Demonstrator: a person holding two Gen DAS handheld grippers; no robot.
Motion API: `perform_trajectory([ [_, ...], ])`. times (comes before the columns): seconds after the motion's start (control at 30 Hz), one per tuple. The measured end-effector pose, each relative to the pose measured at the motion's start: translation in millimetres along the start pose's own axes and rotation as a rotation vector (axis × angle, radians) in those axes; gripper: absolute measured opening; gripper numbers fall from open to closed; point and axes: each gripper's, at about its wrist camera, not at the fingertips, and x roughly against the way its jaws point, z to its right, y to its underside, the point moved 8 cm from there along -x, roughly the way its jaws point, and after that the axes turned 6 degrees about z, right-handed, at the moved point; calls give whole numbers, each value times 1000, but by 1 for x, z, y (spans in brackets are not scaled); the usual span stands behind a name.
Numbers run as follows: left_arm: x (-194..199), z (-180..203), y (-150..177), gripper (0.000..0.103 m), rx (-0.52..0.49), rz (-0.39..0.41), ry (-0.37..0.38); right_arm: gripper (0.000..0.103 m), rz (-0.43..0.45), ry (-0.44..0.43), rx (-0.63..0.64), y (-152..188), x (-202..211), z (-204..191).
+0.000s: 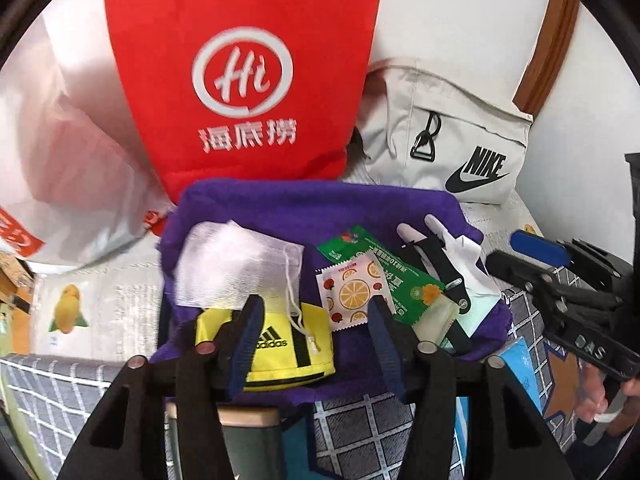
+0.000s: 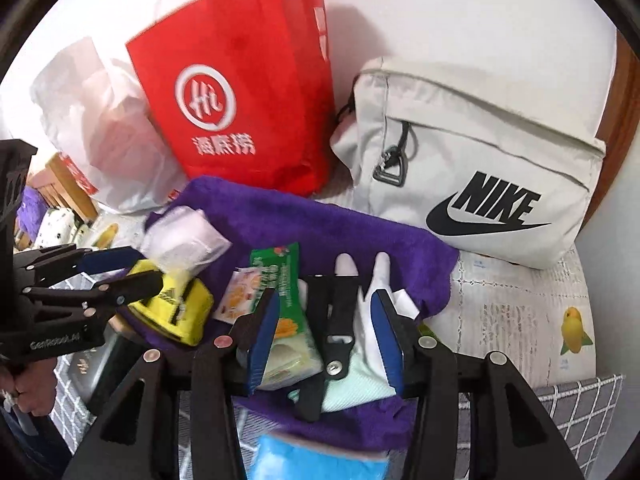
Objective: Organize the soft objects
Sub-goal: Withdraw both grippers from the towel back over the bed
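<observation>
Hovering over the purple towel (image 1: pixel 304 204), both my grippers gape, holding nothing. My left gripper (image 1: pixel 314 336) is nearer the yellow pouch (image 1: pixel 280 344), which lies just below its fingers, long axis crosswise. My right gripper (image 2: pixel 326 336) straddles the black strap (image 2: pixel 336 320), seemingly without contact.

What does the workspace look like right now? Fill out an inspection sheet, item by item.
Surface: purple towel spread over a grid-patterned cloth.
Job's things: on the towel, yellow pouch, white mesh bag, orange-print sachet, green packet, black strap.
Clutter: red bag, beige Nike bag, white plastic bag behind.
Grippers: left gripper and right gripper open, holding nothing.
Cables: nothing seen.
Surroundings: white wall.
</observation>
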Motion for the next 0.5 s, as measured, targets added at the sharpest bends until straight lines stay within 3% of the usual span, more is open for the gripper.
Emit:
perform_trajectory([
  [0.03, 3, 3, 1, 63, -13, 5, -6, 55, 7, -2, -8, 1, 6, -2],
  [0.1, 15, 10, 6, 65, -41, 2, -13, 68, 17, 10, -18, 7, 18, -5],
  [0.33, 71, 25, 22, 82, -68, 73, -24, 73, 31, 27, -67, 35, 52, -25],
  [0.5, 108, 28, 44, 91, -49, 114, -29, 88, 50, 18, -85, 55, 89, -42],
])
